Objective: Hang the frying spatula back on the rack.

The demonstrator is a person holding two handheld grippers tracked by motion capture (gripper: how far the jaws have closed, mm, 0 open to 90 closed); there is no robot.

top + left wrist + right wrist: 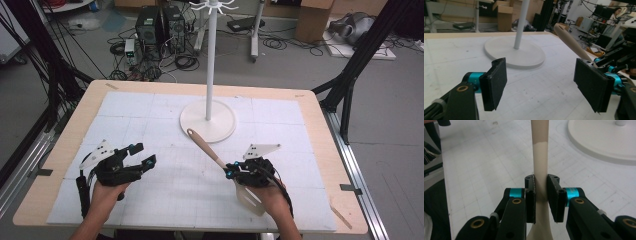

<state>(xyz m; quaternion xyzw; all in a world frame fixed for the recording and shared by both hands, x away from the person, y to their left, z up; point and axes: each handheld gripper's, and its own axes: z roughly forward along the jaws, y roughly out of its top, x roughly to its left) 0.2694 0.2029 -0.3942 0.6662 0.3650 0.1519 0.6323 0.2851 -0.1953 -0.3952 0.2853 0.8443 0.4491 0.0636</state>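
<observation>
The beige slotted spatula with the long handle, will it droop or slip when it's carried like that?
The beige slotted spatula probably stays stiff: its handle runs straight beyond the right gripper. It likely weighs little, being thin. It might pivot, since the narrow pads clamp only its smooth neck.

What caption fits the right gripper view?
Right tool clamps a beige spatula near the white stand base.

We see a grey floor (390,100) behind the worktop (320,130), with many black cables (185,62) lying on it. Two black computer towers (160,27) stand there, and cardboard boxes (312,20) are at the far side. Black metal frame legs (357,60) stand at both sides.
</observation>
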